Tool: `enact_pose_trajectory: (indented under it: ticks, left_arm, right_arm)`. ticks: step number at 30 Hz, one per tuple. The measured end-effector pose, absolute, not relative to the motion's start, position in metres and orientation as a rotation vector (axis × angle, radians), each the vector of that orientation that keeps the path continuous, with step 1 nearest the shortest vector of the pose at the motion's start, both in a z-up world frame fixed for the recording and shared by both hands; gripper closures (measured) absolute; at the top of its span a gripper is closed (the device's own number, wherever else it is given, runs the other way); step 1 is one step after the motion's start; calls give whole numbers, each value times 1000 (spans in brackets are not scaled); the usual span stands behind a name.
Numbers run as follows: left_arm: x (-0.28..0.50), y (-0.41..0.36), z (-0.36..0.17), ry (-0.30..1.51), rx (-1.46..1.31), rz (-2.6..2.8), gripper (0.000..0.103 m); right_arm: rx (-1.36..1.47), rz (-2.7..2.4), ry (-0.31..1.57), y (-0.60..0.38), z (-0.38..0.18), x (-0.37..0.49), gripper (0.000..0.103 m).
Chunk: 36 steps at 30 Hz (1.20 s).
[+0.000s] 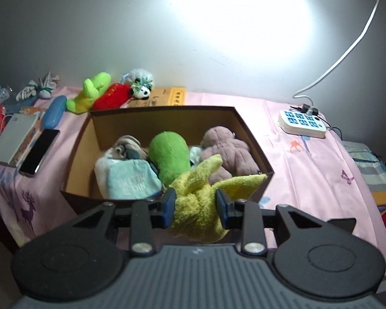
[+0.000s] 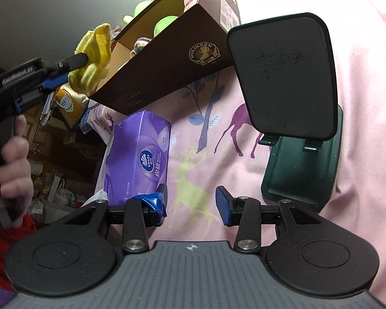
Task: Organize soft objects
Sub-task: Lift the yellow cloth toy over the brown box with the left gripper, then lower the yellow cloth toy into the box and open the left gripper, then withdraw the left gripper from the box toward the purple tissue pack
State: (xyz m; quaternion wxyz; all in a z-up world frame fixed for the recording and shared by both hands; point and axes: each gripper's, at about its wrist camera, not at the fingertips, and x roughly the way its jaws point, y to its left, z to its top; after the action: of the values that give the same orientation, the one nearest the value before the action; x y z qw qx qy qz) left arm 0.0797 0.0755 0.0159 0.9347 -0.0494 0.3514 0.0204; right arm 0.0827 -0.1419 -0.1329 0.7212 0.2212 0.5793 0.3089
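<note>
While my left gripper (image 1: 195,207) pinches the yellow cloth (image 1: 203,195), my right gripper (image 2: 191,202) hangs with its jaws spread and nothing between them.

Clamped at its bunched middle, the cloth runs lengthwise away from me, its loose ends pointing up and forward over the near rim of the brown box (image 1: 254,139), just short of the green plush (image 1: 171,154), the mauve plush (image 1: 226,149) and the pale blue pouch (image 1: 133,182) inside. Only the left wrist view shows those contents and the power strip (image 1: 302,123) on the pink sheet (image 1: 308,170). Only the right wrist view shows the box's printed outer wall, the purple tissue pack (image 2: 139,154), the black phone stand (image 2: 288,82), and my left hand (image 2: 14,164) on its handle.
</note>
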Motion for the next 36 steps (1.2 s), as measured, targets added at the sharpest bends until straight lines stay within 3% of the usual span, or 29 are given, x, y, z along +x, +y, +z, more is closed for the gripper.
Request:
enact_pose_trajectory:
  ticks: [8, 20, 24, 28, 36]
  left_arm:
    - [128, 117, 4, 728, -125, 95, 70]
    - [177, 139, -54, 864, -145, 115, 69]
    - [181, 139, -64, 889, -136, 105, 65]
    - [179, 137, -63, 869, -112, 103, 47]
    - [161, 137, -39, 830, -97, 121, 45]
  right_arm:
    - [502, 599, 1252, -147, -128, 75, 77]
    - [540, 496, 1239, -153, -127, 68, 77]
    - [544, 478, 1241, -151, -127, 67, 77]
    - [542, 477, 1248, -145, -127, 68, 77]
    - [510, 507, 1250, -124, -126, 73, 77]
